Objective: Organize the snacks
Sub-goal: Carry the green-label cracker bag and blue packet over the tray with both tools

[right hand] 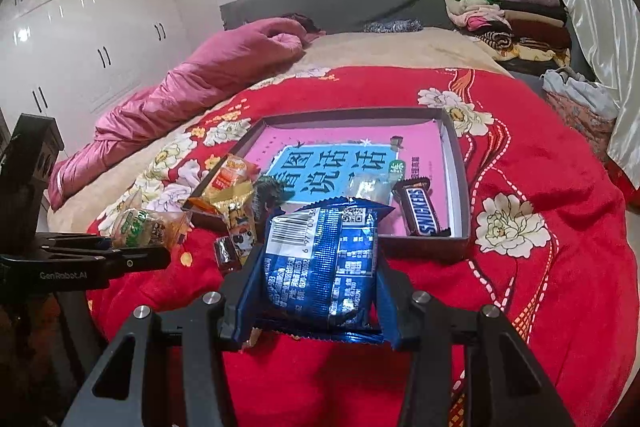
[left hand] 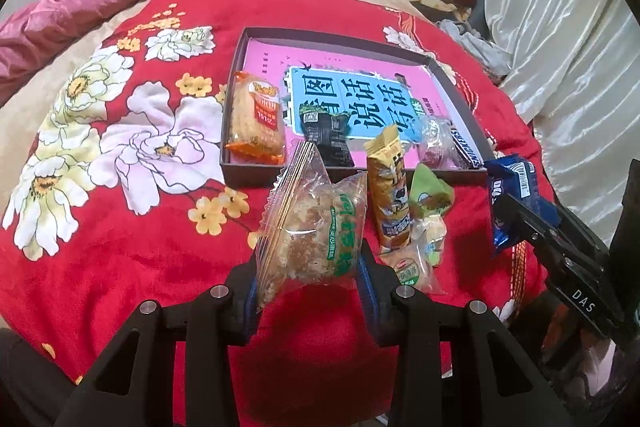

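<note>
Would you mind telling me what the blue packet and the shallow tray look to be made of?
Blue packet: glossy plastic or foil film, judging by its creased shine and crimped, serrated end seams.
Tray: probably stiff cardboard with a matte dark finish; its walls are thin, straight and square-cornered, though the look leaves rigid plastic possible.

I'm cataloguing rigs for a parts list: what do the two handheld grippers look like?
Both are matte black plastic with triangular cut-outs, silver pivot pins and ribbed blue finger pads. The right gripper reads "DAS"; the left gripper reads "GenRobot.AI".
</note>
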`<state>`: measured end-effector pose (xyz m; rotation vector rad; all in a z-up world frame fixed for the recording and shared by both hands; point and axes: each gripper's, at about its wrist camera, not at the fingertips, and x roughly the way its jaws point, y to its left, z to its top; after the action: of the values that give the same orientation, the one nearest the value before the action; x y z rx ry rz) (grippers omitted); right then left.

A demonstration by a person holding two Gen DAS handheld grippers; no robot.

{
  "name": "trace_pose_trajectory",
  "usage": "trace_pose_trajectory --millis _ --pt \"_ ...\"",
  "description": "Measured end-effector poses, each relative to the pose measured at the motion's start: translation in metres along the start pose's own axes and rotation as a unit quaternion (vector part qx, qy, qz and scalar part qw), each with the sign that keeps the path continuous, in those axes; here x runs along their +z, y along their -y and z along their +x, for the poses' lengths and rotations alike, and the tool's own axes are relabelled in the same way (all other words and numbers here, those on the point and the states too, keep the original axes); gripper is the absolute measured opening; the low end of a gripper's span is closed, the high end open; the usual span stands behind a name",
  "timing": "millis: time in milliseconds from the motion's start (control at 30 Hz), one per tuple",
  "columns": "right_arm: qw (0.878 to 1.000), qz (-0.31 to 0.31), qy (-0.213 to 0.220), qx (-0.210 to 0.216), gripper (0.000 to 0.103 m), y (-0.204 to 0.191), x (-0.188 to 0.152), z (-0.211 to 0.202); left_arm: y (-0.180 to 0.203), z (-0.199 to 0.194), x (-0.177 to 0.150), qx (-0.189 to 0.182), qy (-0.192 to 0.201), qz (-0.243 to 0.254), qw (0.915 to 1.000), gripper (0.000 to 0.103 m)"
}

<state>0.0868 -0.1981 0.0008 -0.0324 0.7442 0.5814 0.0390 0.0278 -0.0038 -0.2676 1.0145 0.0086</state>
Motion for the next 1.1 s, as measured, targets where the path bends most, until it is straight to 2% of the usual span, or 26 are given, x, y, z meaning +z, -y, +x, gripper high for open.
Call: trace_pose_trajectory --millis 733,1100 --pt "0.998 0.016 0.056 -0.012 0.050 0.020 0.016 -0.010 -0.006 0.000 0.045 0.010 0.047 -0.014 0.9988 0.041" --pt "0.996 0.038 0.071 -0.029 0.050 0.039 0.025 -0.006 -0.013 0.024 0.064 0.012 0.040 -0.024 0.9988 0.042"
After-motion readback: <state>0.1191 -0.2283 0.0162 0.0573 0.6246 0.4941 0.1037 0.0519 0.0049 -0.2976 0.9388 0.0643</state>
